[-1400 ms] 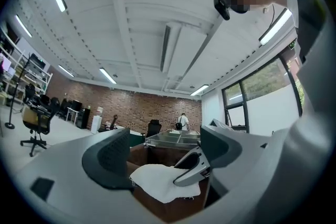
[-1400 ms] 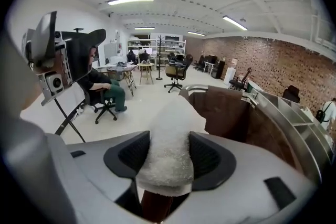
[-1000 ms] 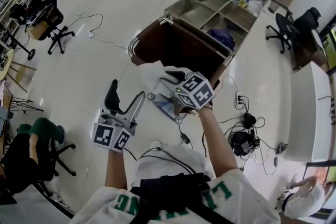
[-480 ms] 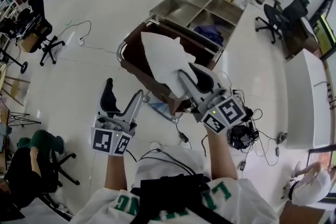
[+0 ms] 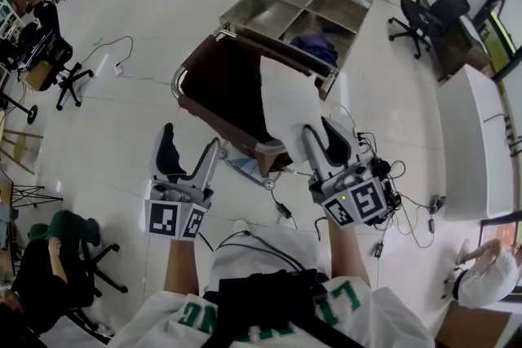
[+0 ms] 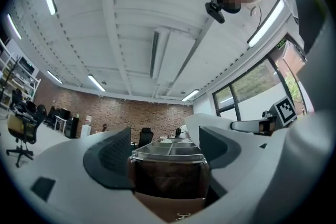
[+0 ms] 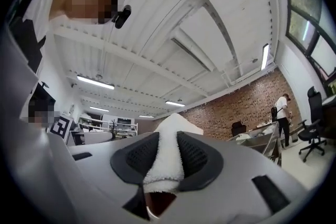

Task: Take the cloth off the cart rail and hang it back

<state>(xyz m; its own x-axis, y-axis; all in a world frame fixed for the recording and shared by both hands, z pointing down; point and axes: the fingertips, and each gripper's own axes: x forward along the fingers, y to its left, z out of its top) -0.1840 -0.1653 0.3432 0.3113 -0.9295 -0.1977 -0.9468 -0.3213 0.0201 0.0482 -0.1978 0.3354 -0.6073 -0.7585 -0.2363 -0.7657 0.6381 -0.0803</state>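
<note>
A white cloth (image 5: 289, 103) stands up from my right gripper (image 5: 321, 136), which is shut on its lower edge over the near right corner of the cart. In the right gripper view the white cloth (image 7: 167, 157) is pinched between the two dark pads (image 7: 193, 155). The cart has a chrome rail (image 5: 194, 53) round a brown bag (image 5: 224, 85). My left gripper (image 5: 189, 152) is held open and empty, just short of the cart's near left side. In the left gripper view the cart (image 6: 168, 178) shows through the gap of the left gripper (image 6: 165, 150).
Steel compartments (image 5: 281, 8) fill the cart's far half, one holding a blue cloth (image 5: 315, 50). Cables and a power strip (image 5: 382, 190) lie on the floor at right. A white desk (image 5: 466, 144) and office chairs (image 5: 424, 8) stand round about.
My right gripper has drawn the white cloth away from the cart's near rail, to the right and back towards me. The left gripper has stayed almost in place.
</note>
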